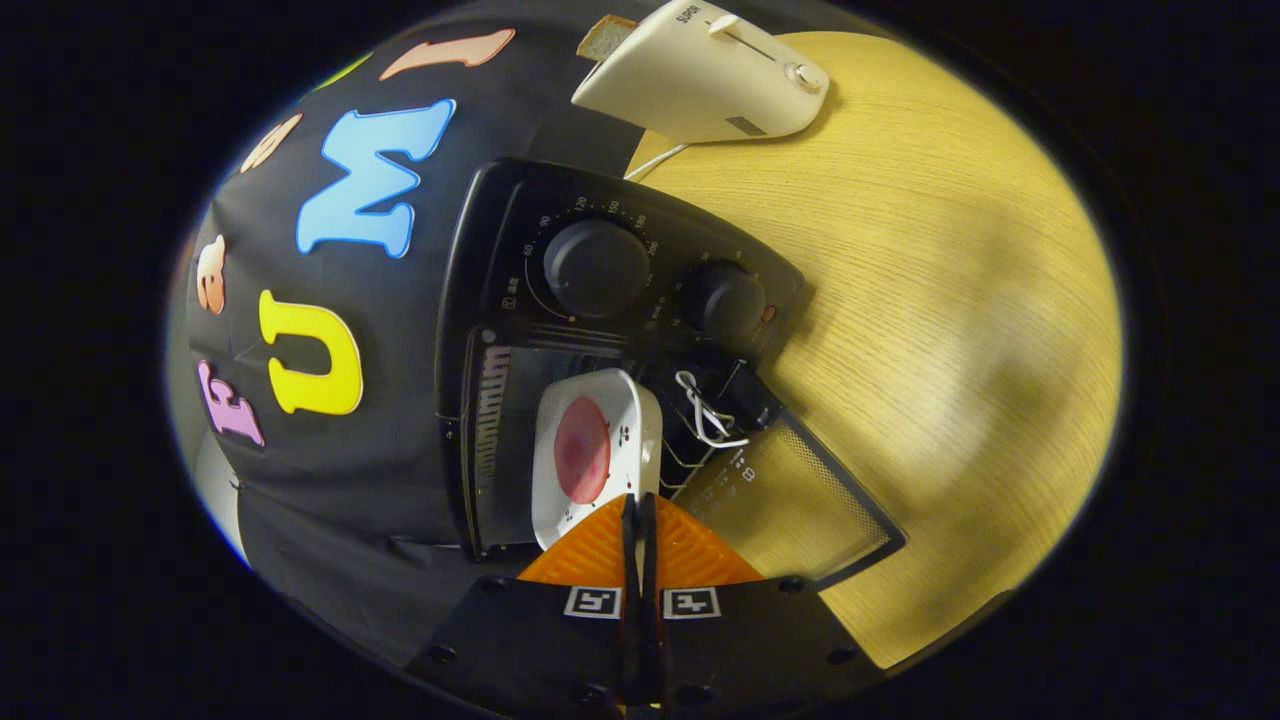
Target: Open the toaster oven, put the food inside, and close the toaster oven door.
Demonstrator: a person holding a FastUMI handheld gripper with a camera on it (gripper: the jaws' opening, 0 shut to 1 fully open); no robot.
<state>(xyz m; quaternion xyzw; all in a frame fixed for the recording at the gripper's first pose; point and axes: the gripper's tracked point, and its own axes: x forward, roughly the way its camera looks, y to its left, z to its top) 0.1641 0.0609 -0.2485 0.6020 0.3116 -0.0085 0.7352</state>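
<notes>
The black toaster oven [600,270] stands on the wooden table [950,300] with two round knobs on its panel. Its glass door [800,505] hangs fully open. A white square plate [625,400] carrying a round pink slice of food [582,450] sits partly inside the oven's opening, over the wire rack. My gripper [637,500] is just in front of the opening, its fingers pressed together on the plate's near rim.
A white pop-up toaster [705,75] with a slice of bread [603,38] in its slot stands beyond the oven on the table. A white cord loop [703,412] is tied at the door's handle. The booth's black cloth wall lies behind the oven.
</notes>
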